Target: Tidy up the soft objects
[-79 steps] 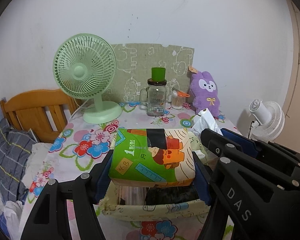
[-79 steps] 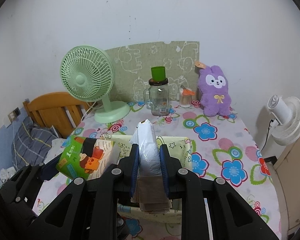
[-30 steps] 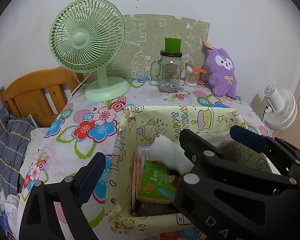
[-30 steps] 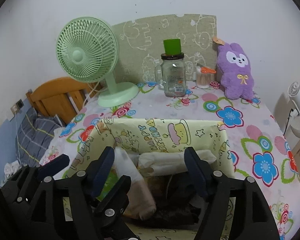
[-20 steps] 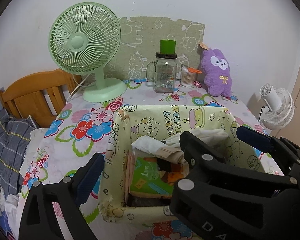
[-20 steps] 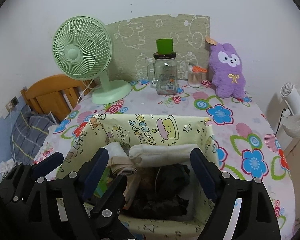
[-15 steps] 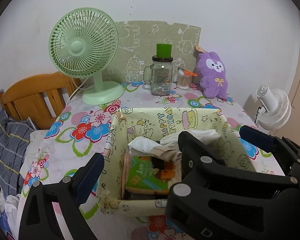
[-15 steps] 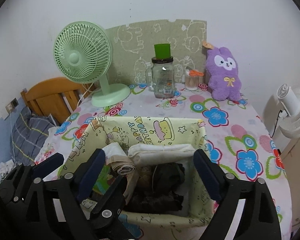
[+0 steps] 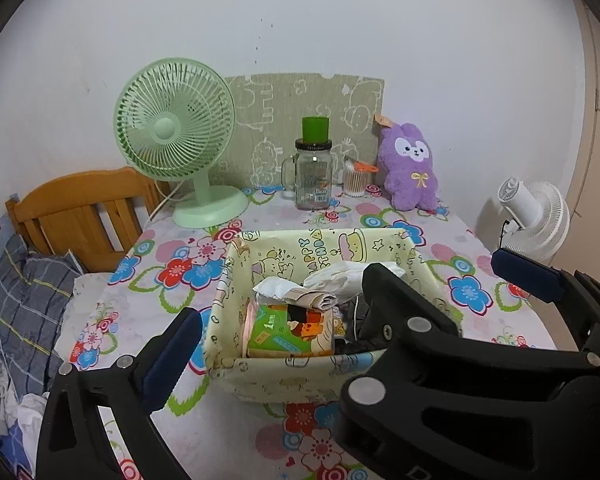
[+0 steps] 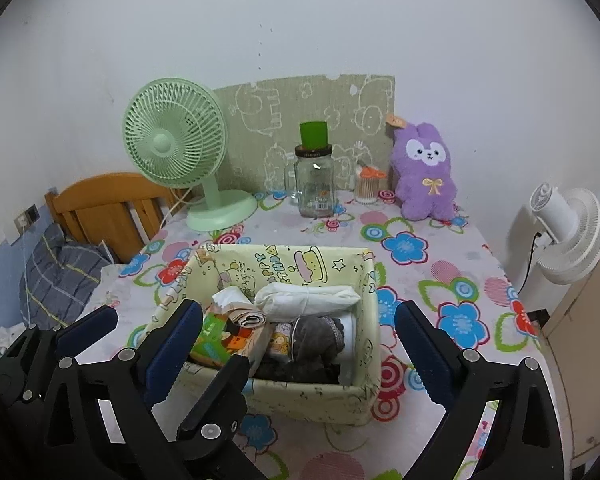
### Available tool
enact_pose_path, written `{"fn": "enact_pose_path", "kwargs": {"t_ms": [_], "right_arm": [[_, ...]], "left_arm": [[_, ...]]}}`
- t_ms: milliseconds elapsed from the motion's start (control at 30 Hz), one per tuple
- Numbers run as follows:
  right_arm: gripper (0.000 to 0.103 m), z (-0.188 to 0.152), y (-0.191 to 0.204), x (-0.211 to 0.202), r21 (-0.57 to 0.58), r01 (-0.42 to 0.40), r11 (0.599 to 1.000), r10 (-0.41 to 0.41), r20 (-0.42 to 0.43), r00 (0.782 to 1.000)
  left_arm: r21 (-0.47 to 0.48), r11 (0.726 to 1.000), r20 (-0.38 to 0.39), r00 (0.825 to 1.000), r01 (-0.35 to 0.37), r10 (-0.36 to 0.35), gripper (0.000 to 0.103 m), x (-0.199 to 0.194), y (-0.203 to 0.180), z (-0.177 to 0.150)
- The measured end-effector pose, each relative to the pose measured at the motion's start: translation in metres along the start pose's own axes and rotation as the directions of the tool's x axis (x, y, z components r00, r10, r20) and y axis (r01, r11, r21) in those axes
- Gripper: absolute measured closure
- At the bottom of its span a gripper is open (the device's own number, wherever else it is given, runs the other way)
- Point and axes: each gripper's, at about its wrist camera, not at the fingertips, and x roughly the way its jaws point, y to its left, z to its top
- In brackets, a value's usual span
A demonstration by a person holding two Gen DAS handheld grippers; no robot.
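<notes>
I am in a home bedroom. Off to the left of my jaws stands a wooden headboard (image 9: 80, 208) with a plaid pillow (image 9: 28, 300) against it, and ahead of them a flowered tablecloth (image 10: 440, 280) carries a green desk fan (image 9: 176, 136), a glass jar (image 9: 312, 178) and a purple plush rabbit (image 10: 424, 172) against a plain white wall (image 9: 340, 20).

**Materials and finishes**

Bin (image 10: 332, 396): soft printed cloth, matt, speckled front wall. Pack (image 9: 290, 334) inside: glossy printed plastic wrap. White bundle (image 10: 306, 299): smooth, slightly shiny wrap. Grey cloth (image 10: 318, 338): matt knit. Tablecloth (image 10: 420, 276): floral, smooth, faint sheen. Fan (image 9: 174, 136): matt green plastic. Jar (image 9: 313, 184): clear glass, dark lid. Plush (image 10: 424, 172): fuzzy purple fabric. Headboard (image 9: 80, 208): varnished wood. Gripper (image 10: 298, 346) frame: matt black plastic, metal screws, blue pads (image 10: 174, 344).
</notes>
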Motion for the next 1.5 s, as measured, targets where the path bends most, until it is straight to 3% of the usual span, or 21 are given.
{"fn": "enact_pose_path", "kwargs": {"t_ms": [333,867,1200,1500], "right_arm": [[0.004,-0.006,0.001,-0.046,0.006,0.012,1.0,-0.013,0.062,0.998],[0.002,-0.034,-0.018,-0.122,0.039,0.099,0.994,-0.104,0.159,0.982],[0.001,-0.047,-0.033,-0.146,0.07,0.137,0.988,-0.148,0.185,0.972],[0.001,-0.053,-0.03,-0.152,0.061,0.117,0.991,-0.127,0.19,0.974]], "left_arm": [[0.0,1.0,0.055,0.998,-0.005,0.005,0.0,-0.042,-0.003,-0.01],[0.036,0.999,0.147,0.989,-0.028,0.022,0.0,-0.098,0.002,-0.035],[-0.007,0.999,0.178,0.983,-0.04,0.041,0.0,-0.123,0.02,-0.042],[-0.031,0.999,0.188,0.981,-0.034,0.039,0.0,-0.131,0.023,-0.045]]}}
